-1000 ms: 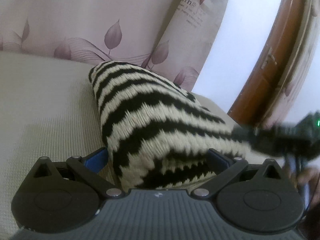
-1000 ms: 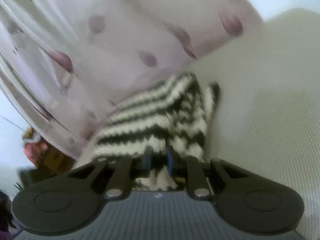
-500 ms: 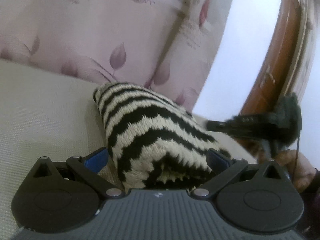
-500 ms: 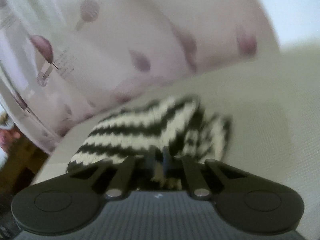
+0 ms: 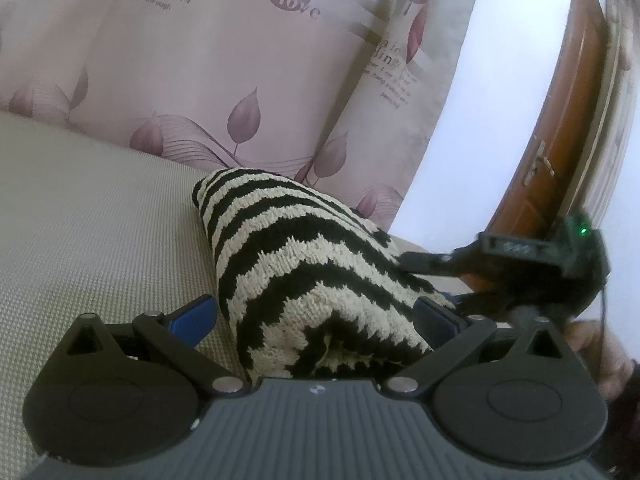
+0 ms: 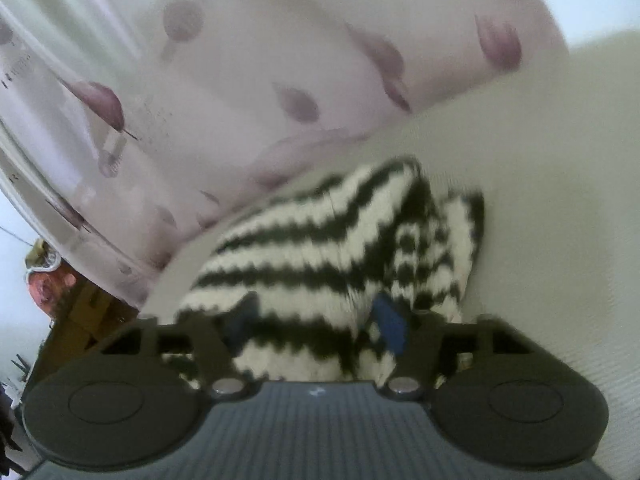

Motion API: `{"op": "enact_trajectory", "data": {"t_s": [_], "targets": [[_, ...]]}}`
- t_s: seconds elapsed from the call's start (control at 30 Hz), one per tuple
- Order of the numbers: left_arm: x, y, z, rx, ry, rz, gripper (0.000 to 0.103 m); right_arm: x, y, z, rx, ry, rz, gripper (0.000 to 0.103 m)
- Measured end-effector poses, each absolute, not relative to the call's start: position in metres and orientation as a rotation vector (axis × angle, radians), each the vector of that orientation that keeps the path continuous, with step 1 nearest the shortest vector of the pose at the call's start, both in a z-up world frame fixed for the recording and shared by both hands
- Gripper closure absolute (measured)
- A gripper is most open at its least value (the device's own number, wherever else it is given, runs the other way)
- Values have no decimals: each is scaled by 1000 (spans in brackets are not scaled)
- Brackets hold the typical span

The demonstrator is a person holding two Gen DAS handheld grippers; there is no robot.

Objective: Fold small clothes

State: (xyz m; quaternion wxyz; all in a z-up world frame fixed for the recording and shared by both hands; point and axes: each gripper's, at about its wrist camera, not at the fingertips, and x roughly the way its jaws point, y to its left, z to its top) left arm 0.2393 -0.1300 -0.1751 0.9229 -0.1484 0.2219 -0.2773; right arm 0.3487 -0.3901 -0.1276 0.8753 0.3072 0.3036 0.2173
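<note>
A black and cream zigzag knit garment (image 5: pixel 304 264) lies folded in a bundle on the beige bed surface (image 5: pixel 88 224). My left gripper (image 5: pixel 316 316) is open, its blue-padded fingers standing wide on either side of the near end of the bundle. The right gripper shows in the left wrist view (image 5: pixel 520 256) at the bundle's right side. In the right wrist view the same garment (image 6: pixel 320 248) fills the middle, and my right gripper (image 6: pixel 316 320) is open with the knit between its blue pads. That view is blurred.
A pink curtain with leaf prints (image 5: pixel 240 60) hangs behind the bed. A brown wooden door (image 5: pixel 560 140) stands at the right. Cluttered items (image 6: pixel 44 280) show at the far left of the right wrist view.
My right gripper was shut on the knit and has opened. The left gripper stays open around the bundle, and the right gripper has shifted beside the bundle's right edge.
</note>
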Motion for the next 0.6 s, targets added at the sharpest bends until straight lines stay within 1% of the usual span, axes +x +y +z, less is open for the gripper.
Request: {"op": "enact_trajectory", "data": {"t_s": [0.07, 0.1, 0.13, 0.17, 0.23, 0.3, 0.37, 0.43, 0.53, 0.6], "targets": [[241, -130, -176, -310, 464, -568, 0, 350, -384, -132, 625, 615, 429, 38], [241, -129, -177, -314, 466, -566, 0, 352, -382, -132, 623, 603, 423, 43], [241, -129, -177, -316, 467, -564, 0, 354, -382, -132, 626, 601, 417, 82], [242, -128, -177, -318, 468, -563, 0, 357, -381, -133, 613, 611, 412, 91], [242, -127, -177, -320, 464, -562, 0, 356, -375, -134, 548, 594, 417, 91], [241, -126, -178, -320, 457, -564, 0, 347, -376, -121, 444, 553, 388, 92], [241, -126, -178, -317, 458, -569, 0, 337, -391, -110, 421, 510, 379, 92], [241, -127, -178, -311, 457, -571, 0, 336, -399, -106, 409, 514, 348, 92], [239, -125, -178, -310, 448, -555, 0, 349, -391, -127, 319, 601, 317, 91], [239, -123, -176, -303, 449, -537, 0, 352, -397, -138, 400, 580, 317, 91]]}}
